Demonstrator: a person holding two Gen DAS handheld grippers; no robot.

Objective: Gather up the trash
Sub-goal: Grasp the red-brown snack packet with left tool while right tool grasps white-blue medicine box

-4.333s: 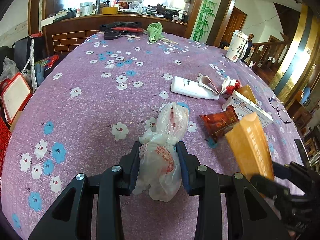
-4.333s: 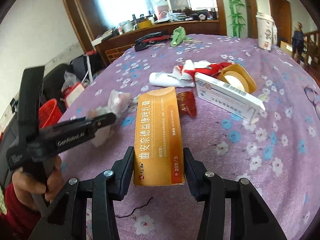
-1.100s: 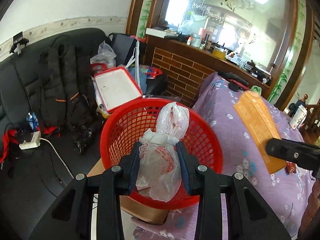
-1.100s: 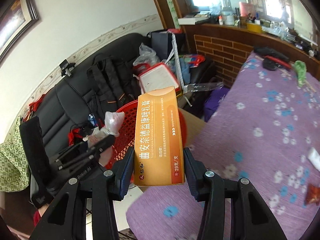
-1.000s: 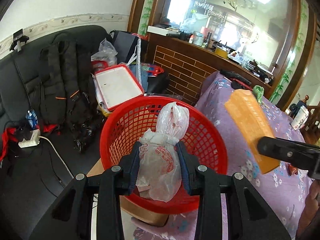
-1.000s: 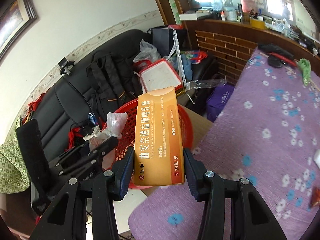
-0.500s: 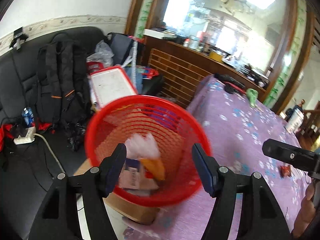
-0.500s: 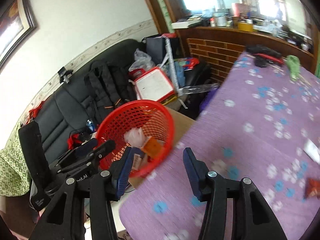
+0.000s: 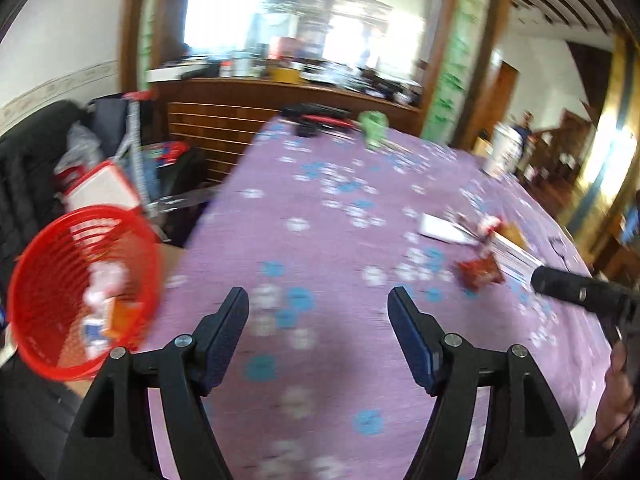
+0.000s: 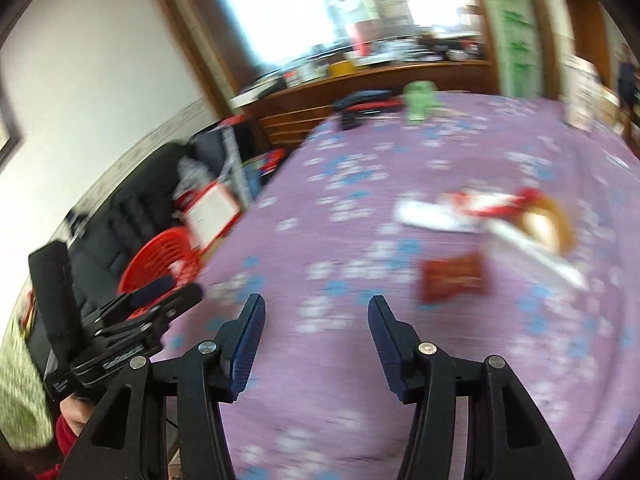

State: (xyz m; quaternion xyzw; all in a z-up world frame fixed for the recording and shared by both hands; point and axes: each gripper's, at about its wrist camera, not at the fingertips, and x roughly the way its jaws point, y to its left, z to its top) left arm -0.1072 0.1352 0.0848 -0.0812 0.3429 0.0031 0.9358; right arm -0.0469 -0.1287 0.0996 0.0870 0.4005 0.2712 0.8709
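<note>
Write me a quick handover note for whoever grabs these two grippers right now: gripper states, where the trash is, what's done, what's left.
Left gripper: open and empty, jaws have just been opening.
Right gripper: open and empty, jaws have just been opening.
Both point over the purple floral table.
Done: some trash, partly white and orange, lies in the red basket off the table's left edge.
Left: red snack wrapper, white bottle, white box and the blurred red and white litter beside them, all on the table.

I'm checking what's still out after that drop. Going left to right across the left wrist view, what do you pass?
red basket → left gripper, open and empty → red snack wrapper → white box → right gripper's finger, at the right edge.
</note>
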